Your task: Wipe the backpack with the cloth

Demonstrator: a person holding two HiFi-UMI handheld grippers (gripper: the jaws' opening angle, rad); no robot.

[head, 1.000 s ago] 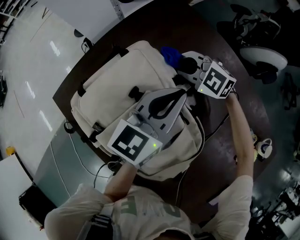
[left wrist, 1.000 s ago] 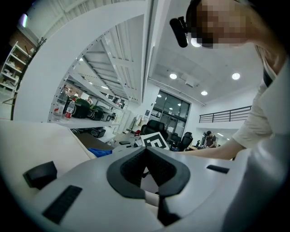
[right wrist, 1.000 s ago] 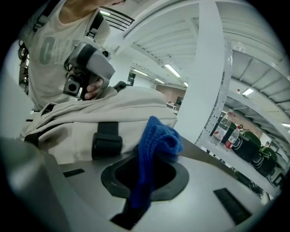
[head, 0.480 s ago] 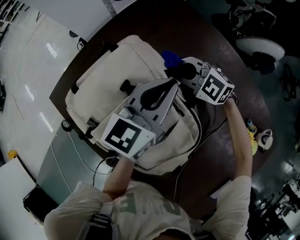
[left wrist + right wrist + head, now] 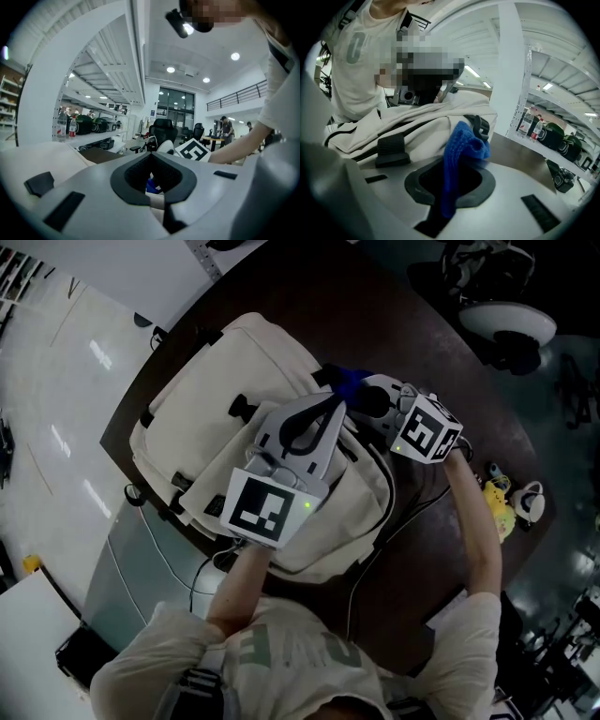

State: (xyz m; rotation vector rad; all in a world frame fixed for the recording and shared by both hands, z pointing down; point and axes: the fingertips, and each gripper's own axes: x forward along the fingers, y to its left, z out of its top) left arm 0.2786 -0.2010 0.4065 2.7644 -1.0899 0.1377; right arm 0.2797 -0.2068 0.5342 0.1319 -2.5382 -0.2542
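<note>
While the blue looped-pile cloth [image 5: 464, 145] hung pinched in the right gripper [image 5: 370, 397], it sat at the top edge of the cream canvas backpack [image 5: 220, 399].
Over the bag lay the left gripper [image 5: 323, 411], jaws together, nothing seen between them. Fabric looked soft and slack, crossed by black webbing [image 5: 391, 150] and a buckle [image 5: 480, 126] — a good wipe likely wanted the bag pinned taut and flat strokes skirting the hardware.

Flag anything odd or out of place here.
Nothing stands out. The backpack lies flat on the table. The right gripper pinches the blue cloth by its far end, and the left gripper rests on it, fingers together.
</note>
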